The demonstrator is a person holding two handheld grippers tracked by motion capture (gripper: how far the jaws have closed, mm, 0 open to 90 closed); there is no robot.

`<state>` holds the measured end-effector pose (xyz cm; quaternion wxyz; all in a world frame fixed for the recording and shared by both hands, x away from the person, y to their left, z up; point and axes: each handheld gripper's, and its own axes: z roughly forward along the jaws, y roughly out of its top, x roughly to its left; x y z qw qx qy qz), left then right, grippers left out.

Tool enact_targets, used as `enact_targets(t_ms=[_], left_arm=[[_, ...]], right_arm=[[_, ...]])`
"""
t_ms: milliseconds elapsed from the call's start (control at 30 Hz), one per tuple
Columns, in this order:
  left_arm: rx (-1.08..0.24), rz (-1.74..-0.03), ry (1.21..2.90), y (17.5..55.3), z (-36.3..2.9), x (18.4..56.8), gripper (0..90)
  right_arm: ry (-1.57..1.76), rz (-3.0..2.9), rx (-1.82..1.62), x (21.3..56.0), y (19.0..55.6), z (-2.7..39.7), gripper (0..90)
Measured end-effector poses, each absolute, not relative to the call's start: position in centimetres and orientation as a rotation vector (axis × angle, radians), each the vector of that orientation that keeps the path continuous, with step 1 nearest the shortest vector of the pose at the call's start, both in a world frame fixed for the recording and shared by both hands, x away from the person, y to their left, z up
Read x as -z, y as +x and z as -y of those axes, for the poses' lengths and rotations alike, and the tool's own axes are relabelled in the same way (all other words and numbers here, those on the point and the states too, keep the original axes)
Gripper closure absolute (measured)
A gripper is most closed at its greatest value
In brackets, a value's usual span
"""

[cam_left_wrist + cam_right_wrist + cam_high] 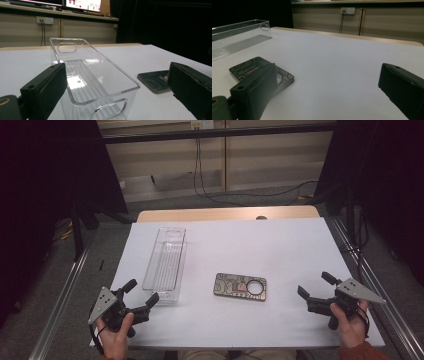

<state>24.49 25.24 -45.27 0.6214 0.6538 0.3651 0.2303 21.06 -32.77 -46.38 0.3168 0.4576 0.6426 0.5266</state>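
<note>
Both grippers, left (142,291) and right (315,283), gaped empty, the phone case (240,287) between them, the clear bin (165,262) just ahead of the left.

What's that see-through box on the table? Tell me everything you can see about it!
The clear box is a long, narrow bin that looks like plastic. It is open on top and empty, with a ribbed floor and an oval handle hole in each short end. It stands upright on the white table, on its left half, lengthwise away from the person. Nothing touches it; the left tongs hover open just before its near end.
</note>
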Motion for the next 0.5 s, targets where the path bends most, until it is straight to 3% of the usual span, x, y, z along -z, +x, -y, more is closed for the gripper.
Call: enact_targets(t_ms=[500], left_arm=[[-0.501,-0.847,1.488,24.66,-25.27,45.16,3.4]], right_arm=[[1.193,-1.777,-1.355,46.18,21.56,32.11,0.6]])
